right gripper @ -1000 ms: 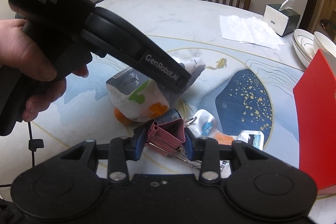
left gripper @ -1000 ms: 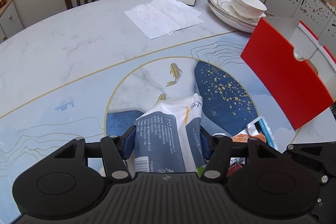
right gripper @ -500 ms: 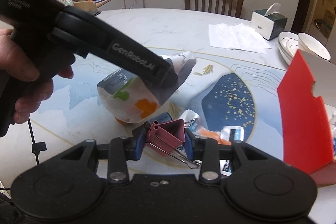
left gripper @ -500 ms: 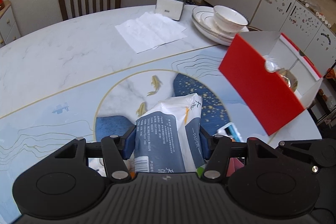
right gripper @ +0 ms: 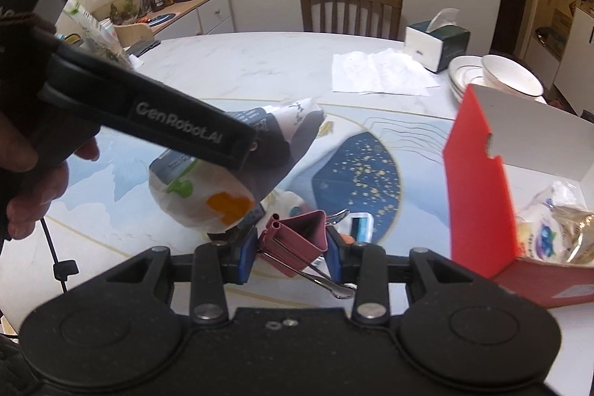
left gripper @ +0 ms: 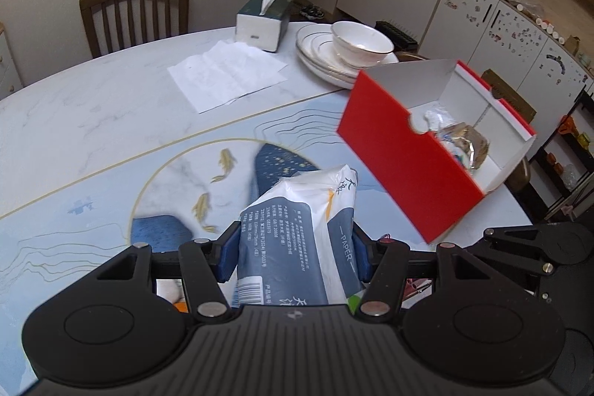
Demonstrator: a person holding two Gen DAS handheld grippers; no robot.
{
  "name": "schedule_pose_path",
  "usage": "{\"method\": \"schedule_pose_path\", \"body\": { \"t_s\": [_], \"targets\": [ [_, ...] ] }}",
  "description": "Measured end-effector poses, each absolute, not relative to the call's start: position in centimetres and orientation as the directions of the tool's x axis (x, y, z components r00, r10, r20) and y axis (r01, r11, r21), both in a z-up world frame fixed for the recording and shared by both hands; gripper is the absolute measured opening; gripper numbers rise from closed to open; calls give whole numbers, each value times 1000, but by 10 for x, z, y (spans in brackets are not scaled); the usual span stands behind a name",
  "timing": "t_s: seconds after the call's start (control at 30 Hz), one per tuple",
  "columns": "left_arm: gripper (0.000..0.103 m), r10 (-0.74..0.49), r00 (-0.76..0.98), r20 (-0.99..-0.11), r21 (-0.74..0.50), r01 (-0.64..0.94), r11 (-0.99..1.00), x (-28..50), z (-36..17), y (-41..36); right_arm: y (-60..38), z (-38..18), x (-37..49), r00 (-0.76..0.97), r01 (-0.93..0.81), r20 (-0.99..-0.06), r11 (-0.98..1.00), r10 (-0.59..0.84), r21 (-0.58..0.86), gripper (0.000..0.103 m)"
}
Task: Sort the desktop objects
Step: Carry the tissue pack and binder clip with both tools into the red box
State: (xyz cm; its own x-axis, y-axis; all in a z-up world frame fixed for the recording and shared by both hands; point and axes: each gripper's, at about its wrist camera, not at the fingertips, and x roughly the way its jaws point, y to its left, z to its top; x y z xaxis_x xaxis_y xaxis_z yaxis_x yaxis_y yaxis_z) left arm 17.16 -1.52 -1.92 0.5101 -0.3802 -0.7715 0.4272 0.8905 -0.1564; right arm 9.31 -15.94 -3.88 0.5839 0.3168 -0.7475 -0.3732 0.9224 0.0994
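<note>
My left gripper point(left gripper: 293, 253) is shut on a blue and white tissue pack point(left gripper: 304, 229) and holds it above the table; the pack also shows in the right wrist view point(right gripper: 222, 184) under the left gripper's body point(right gripper: 167, 128). My right gripper point(right gripper: 291, 253) is shut on a dark red binder clip point(right gripper: 297, 240), lifted off the table. An open red box point(left gripper: 412, 166) with white inside stands to the right and holds several wrapped items point(left gripper: 460, 140); it also shows in the right wrist view point(right gripper: 479, 195).
Small packets point(right gripper: 360, 223) lie on the table below the clip. At the back are a sheet of paper point(left gripper: 226, 73), a tissue box point(left gripper: 263, 21), and stacked plates with a bowl point(left gripper: 356, 43). A wooden chair point(left gripper: 137, 10) stands behind the table.
Both grippers have risen with their loads and shifted toward the red box, whose open top and contents have come into view.
</note>
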Motion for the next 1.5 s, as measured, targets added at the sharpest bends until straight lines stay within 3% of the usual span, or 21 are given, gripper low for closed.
{"method": "schedule_pose_path", "body": {
  "t_s": [0.73, 1.5],
  "targets": [
    [57, -422, 536, -731, -165, 461, 872, 160, 10, -81, -243, -1, 102, 648, -333, -695, 936, 312, 111, 36],
    [57, -424, 535, -731, -132, 498, 857, 184, 12, -177, -348, 2, 130, 705, -256, -665, 963, 245, 84, 37]
  ]
}}
